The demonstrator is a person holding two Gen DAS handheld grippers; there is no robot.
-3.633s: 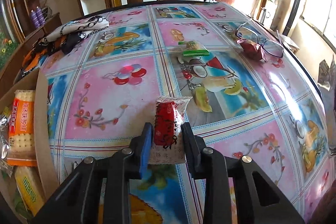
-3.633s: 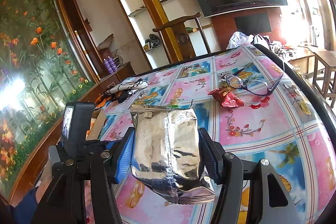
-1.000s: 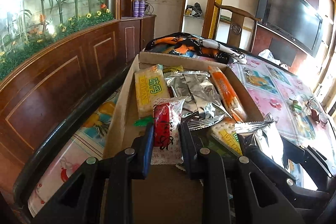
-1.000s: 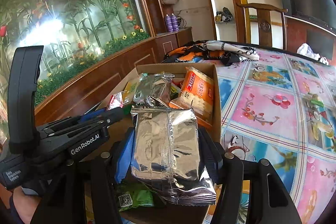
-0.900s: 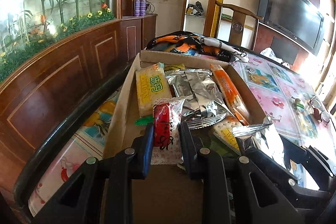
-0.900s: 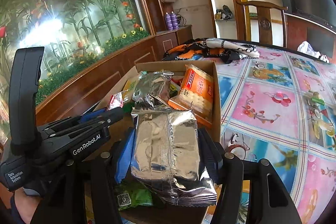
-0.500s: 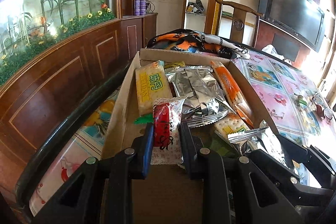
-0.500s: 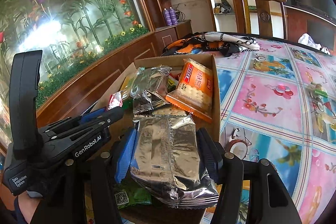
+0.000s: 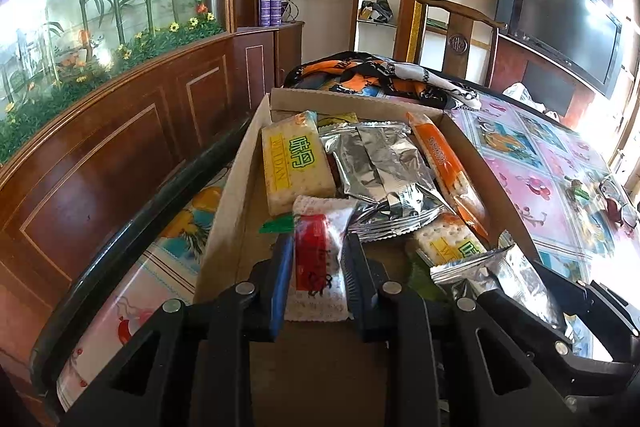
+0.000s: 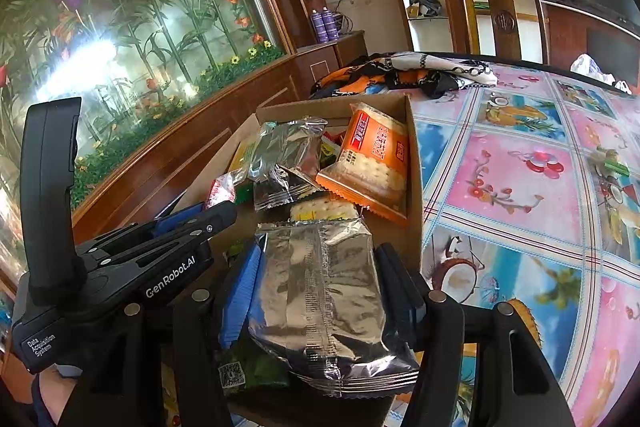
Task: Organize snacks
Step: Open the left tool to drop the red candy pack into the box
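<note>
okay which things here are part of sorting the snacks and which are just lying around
Part of the job:
red and white packet in left gripper
silver packet in right gripper
cardboard box

Lying about:
patterned scarf
glasses
purple cans

1. we see the cardboard box [image 9: 236, 187] at the table's [image 10: 520, 195] left edge.
2. in it, the cracker pack [image 9: 294, 163] lies left of the foil packets [image 9: 384, 175].
3. the long biscuit pack [image 9: 444, 167] leans on the box's right wall.
4. the scarf [image 9: 384, 75] lies behind the box.
5. the glasses [image 9: 620, 199] lie far right.
</note>
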